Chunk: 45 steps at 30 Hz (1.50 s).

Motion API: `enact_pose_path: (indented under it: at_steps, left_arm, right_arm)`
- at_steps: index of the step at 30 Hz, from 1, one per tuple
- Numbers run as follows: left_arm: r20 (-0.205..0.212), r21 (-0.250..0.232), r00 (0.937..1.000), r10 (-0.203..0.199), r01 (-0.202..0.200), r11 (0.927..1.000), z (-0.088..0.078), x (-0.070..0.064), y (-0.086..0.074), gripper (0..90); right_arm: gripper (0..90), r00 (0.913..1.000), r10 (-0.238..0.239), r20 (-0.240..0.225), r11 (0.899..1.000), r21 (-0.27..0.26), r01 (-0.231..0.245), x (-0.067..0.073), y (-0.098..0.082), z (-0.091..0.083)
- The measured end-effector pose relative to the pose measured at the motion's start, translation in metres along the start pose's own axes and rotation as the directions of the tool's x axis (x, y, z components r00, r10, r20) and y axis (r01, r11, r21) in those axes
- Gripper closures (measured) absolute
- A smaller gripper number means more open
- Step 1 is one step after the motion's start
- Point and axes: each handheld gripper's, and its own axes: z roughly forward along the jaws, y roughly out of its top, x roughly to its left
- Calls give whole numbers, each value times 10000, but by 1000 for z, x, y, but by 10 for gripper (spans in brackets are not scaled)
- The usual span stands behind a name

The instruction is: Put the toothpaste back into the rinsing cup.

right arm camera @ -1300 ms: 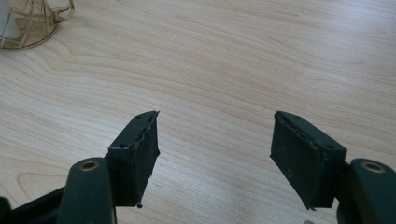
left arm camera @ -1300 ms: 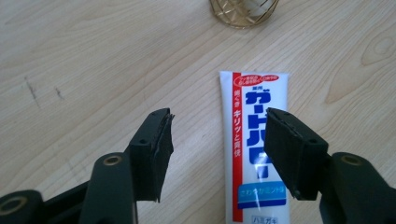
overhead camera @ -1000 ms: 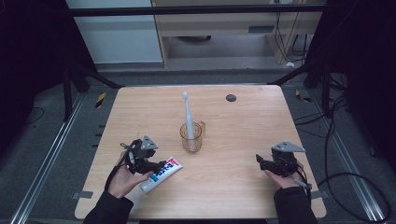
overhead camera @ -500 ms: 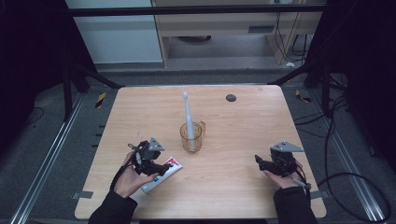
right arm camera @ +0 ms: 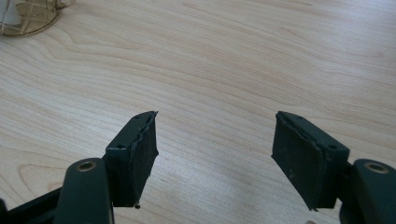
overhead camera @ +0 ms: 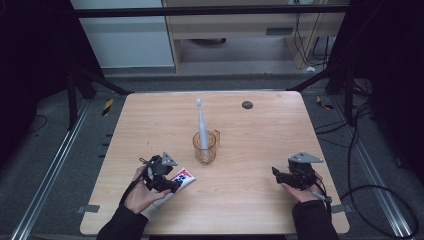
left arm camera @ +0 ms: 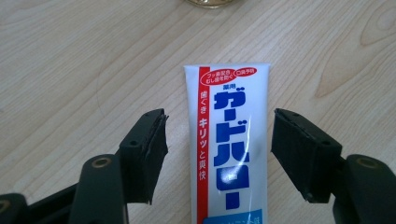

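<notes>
A white toothpaste tube [left arm camera: 231,149] with blue and red lettering lies flat on the wooden table [overhead camera: 260,130], seen also in the high view [overhead camera: 180,178] at the front left. My left gripper [left arm camera: 218,156] is open, its jaws standing on either side of the tube without touching it; from above the left gripper [overhead camera: 169,184] sits over the tube's near end. A clear amber cup [overhead camera: 205,147] holds an upright white toothbrush [overhead camera: 201,120] at the table's middle. My right gripper [right arm camera: 215,154] is open over bare wood; from above the right gripper [overhead camera: 278,176] is at the front right.
A small dark round spot [overhead camera: 247,104] lies near the table's far edge. The cup's base [right arm camera: 28,16] shows at the upper left of the right gripper view. Metal frame rails and cables run along the floor on both sides of the table.
My left gripper has moved right and forward over the toothpaste tube, so its jaws now straddle it. The right gripper has stayed in place.
</notes>
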Motion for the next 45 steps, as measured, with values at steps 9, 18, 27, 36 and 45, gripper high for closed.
enact_pose_path:
  at_steps: [9, 18, 27, 36, 45]
  left_arm:
    - [54, 281, 9999, 88, -90, 9996, 4, -1, 1, 356]
    - [146, 535, 9999, 71, -78, 9985, 12, -1, 0, 372]
    - [301, 818, 9995, 73, -97, 9966, 19, -2, 2, 397]
    - [386, 1051, 9992, 116, -156, 9943, 23, -2, 4, 404]
    - [497, 1357, 9986, 173, -239, 9905, 31, 0, 5, 387]
  right_arm:
    - [308, 10000, -85, -14, 10000, 45, 85, 0, 0, 1]
    - [307, 10000, -40, -7, 9999, 128, 40, 0, 0, 2]
    - [307, 9999, -100, -53, 9998, 197, 101, 1, 0, 4]
    - [306, 9999, -17, -116, 9997, 230, 20, 1, 0, 4]
    - [306, 9999, -113, -98, 9997, 225, 115, 1, 0, 5]
